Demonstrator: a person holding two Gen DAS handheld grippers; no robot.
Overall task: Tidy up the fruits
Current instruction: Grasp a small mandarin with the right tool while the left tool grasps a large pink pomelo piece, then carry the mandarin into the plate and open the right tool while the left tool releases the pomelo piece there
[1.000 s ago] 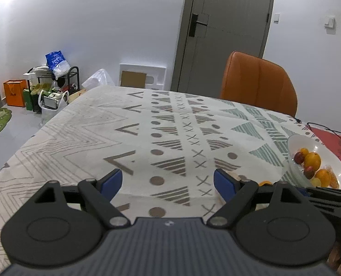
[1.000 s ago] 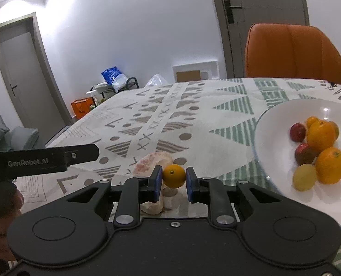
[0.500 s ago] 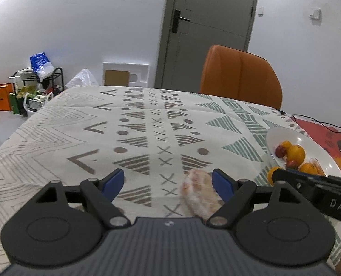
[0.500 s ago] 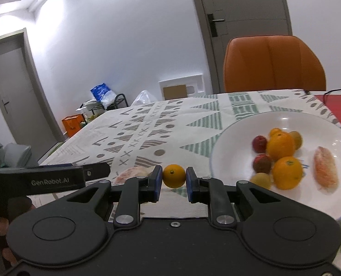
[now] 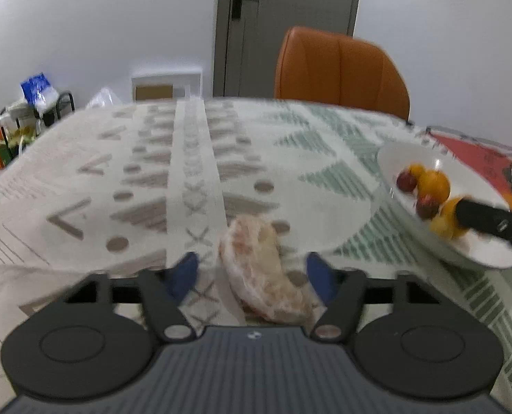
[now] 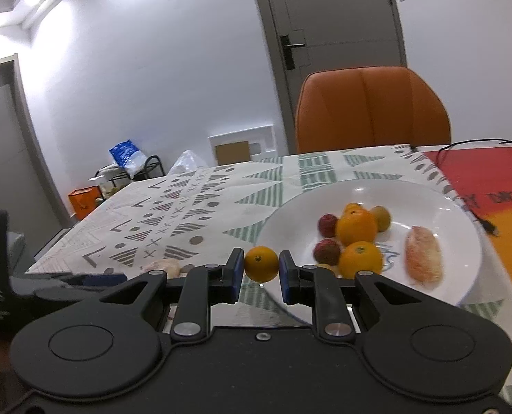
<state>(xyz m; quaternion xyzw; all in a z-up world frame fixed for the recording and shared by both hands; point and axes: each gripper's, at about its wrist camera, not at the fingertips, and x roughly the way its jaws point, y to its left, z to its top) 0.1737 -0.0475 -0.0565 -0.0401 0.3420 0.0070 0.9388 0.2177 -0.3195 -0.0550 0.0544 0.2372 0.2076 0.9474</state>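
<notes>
Two pickups running at once here! The left hand-held gripper (image 5: 252,272) straddles the peeled pomelo segment (image 5: 263,269) lying on the table (image 5: 152,179); its jaws have just been closing, yet the blue pads stand clear of the fruit on both sides, so nothing is pinched. What matters is the lie of that segment: it sits right between the fingers, a shade nearer the right-hand pad, and its long axis runs roughly along the line the gripper points, curving toward the near right, so the jaws would close across its narrow width, which looks like the sensible bite. The right hand-held gripper (image 6: 262,269) is clamped on a small orange (image 6: 261,263), held at the near left rim of the white plate (image 6: 463,227), where oranges, small red fruits and another peeled segment already lie. So the left hand is the nearer one to the loose segment, the right nearer to the plate. Below is a cloth patterned in grey and green triangles; beyond, an orange chair (image 6: 370,107), a grey door and white walls.
</notes>
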